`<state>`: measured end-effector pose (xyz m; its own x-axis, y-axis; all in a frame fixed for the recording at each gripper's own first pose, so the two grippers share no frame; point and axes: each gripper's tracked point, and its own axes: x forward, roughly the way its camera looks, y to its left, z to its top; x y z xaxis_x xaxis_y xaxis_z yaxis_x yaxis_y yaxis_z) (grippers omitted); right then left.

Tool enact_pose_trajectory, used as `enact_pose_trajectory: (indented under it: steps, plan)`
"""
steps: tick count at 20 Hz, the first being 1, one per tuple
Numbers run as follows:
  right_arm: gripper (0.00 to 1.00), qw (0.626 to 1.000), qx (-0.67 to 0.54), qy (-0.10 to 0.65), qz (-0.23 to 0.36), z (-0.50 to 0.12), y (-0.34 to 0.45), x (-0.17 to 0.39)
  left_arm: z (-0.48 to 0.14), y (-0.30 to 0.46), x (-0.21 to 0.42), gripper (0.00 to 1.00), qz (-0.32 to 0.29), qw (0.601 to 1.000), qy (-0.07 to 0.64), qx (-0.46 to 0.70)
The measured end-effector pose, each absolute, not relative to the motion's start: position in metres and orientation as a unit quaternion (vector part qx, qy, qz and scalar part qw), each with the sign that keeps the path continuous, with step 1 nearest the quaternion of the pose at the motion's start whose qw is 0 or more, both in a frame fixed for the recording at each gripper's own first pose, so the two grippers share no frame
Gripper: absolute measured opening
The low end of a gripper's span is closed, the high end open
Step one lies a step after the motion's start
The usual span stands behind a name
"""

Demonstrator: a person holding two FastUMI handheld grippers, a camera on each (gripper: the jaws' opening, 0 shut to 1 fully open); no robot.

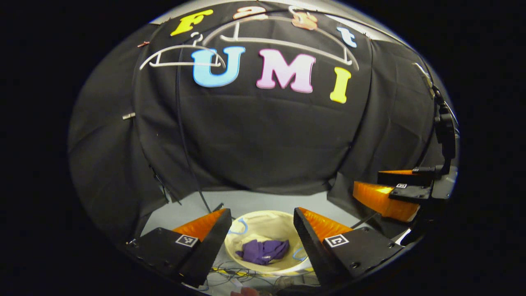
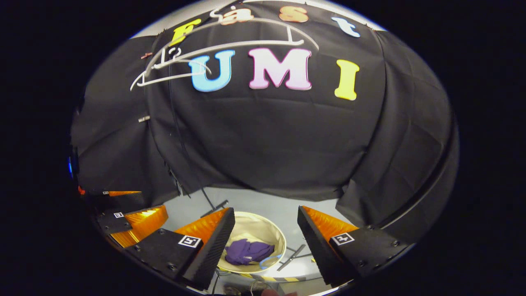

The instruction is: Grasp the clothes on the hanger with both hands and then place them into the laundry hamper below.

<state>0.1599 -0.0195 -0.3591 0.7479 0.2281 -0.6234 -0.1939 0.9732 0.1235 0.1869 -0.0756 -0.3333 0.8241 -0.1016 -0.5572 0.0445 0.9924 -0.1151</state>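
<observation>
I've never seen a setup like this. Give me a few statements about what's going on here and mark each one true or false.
1. The purple clothes lie in the hamper. True.
2. The left gripper is clamped on the clothes. False: its fingers are spread apart above the hamper, holding nothing.
3. The hangers near the top of the booth are bare. True.
4. The right gripper is shut. False: its fingers stand wide open, with the hamper visible between them.
5. The hamper is black. False: it is cream-coloured, with a round rim.
</observation>
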Motion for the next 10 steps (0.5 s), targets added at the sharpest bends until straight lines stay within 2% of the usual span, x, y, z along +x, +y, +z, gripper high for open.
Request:
enact_pose_trajectory:
  steps: [7, 8, 9, 10]
  plan:
    - [0.98, 0.973, 0.033, 0.206, 0.097, -0.219, -0.008, 0.163, -0.177, -0.048, 0.176, 0.98, -0.025, 0.99, 0.136, -0.032]
    - [0.98, 0.975, 0.035, 0.194, 0.097, -0.202, -0.005, 0.16, -0.158, -0.045, 0.167, 0.92, -0.026, 0.992, 0.118, -0.031]
    - [0.99, 0.978, 0.036, 0.182, 0.095, -0.186, -0.004, 0.155, -0.141, -0.043, 0.161, 0.95, -0.028, 0.994, 0.102, -0.031]
    - [0.98, 0.98, 0.033, 0.174, 0.091, -0.172, -0.004, 0.151, -0.127, -0.042, 0.155, 0.92, -0.028, 0.995, 0.094, -0.031]
